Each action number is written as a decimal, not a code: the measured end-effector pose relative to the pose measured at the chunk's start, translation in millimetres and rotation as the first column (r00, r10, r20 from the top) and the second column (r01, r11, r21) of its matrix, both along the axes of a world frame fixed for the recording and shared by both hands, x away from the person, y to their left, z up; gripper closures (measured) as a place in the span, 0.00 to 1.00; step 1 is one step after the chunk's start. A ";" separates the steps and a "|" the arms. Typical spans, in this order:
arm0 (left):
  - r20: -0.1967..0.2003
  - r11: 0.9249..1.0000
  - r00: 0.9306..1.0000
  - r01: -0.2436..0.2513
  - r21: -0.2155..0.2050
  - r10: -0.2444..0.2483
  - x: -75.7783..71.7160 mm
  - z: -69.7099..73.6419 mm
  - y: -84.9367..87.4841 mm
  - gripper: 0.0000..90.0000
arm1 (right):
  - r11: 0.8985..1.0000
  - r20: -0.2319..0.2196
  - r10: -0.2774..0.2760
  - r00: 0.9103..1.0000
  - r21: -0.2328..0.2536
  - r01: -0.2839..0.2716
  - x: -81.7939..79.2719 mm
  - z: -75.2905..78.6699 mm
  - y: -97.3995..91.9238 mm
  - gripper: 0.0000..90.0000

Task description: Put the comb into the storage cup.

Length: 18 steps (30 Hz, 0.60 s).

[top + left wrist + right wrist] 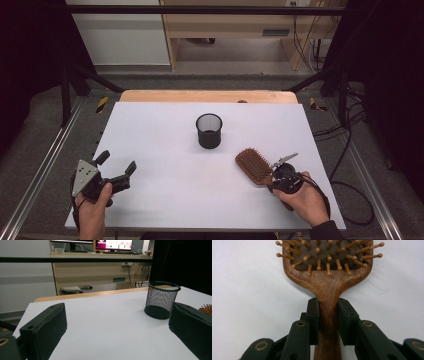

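A wooden paddle hairbrush (254,165) lies bristles up on the white table (160,145), at the right front. My right gripper (274,177) is shut on its handle. In the right gripper view both pads of that gripper (328,305) press the sides of the narrow neck just below the head of the hairbrush (328,282). My left gripper (118,161) rests at the left front with its jaws wide apart and nothing between them. In the left gripper view, bare table lies between the fingers of that gripper (117,317), and a bit of the brush's bristles (207,308) shows at the right edge.
A black mesh cup (209,131) stands upright near the table's middle, behind and to the left of the brush; it is also ahead of the left gripper as the mesh cup (161,300). Black frame bars run along the sides and back. Cables hang off the right side.
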<state>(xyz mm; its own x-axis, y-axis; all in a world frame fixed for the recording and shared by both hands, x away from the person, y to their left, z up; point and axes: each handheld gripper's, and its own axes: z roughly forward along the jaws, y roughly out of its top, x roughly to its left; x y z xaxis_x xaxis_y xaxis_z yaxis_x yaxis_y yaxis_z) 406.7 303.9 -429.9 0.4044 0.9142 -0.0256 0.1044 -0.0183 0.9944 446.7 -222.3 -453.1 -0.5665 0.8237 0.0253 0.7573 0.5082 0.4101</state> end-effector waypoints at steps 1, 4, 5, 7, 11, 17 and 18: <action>-0.001 1.000 1.000 -0.001 0.003 0.001 -0.7 0.3 -0.6 0.02 | 1.000 0.012 -0.003 1.000 0.009 0.003 -0.9 0.1 -0.5 0.81; 0.004 1.000 1.000 0.005 -0.007 -0.005 -4.3 3.3 -4.2 0.02 | 0.999 0.066 -0.001 0.998 0.042 -0.002 -3.0 1.1 -0.3 0.81; 0.003 1.000 1.000 0.007 -0.004 -0.007 -5.4 4.0 -6.2 0.02 | 0.999 0.090 0.012 0.996 0.044 -0.016 -3.2 1.6 -0.6 0.81; 0.007 1.000 1.000 0.026 -0.002 -0.026 -7.6 5.7 -10.9 0.02 | 0.998 0.127 0.007 0.992 0.058 -0.014 -2.9 2.9 0.0 0.81; 0.018 0.998 0.998 0.061 0.014 -0.061 -10.1 13.1 -21.9 0.02 | 0.995 0.194 -0.004 0.981 0.103 -0.016 -2.0 5.7 -0.4 0.81; 0.019 0.994 0.994 0.109 0.020 -0.110 -7.0 23.2 -35.9 0.02 | 0.985 0.260 -0.034 0.965 0.173 -0.012 -0.7 14.5 -5.0 0.81; 0.015 0.993 0.993 0.117 0.011 -0.117 -5.6 23.1 -38.1 0.02 | 0.982 0.263 -0.041 0.964 0.190 -0.010 -0.3 15.1 -6.6 0.81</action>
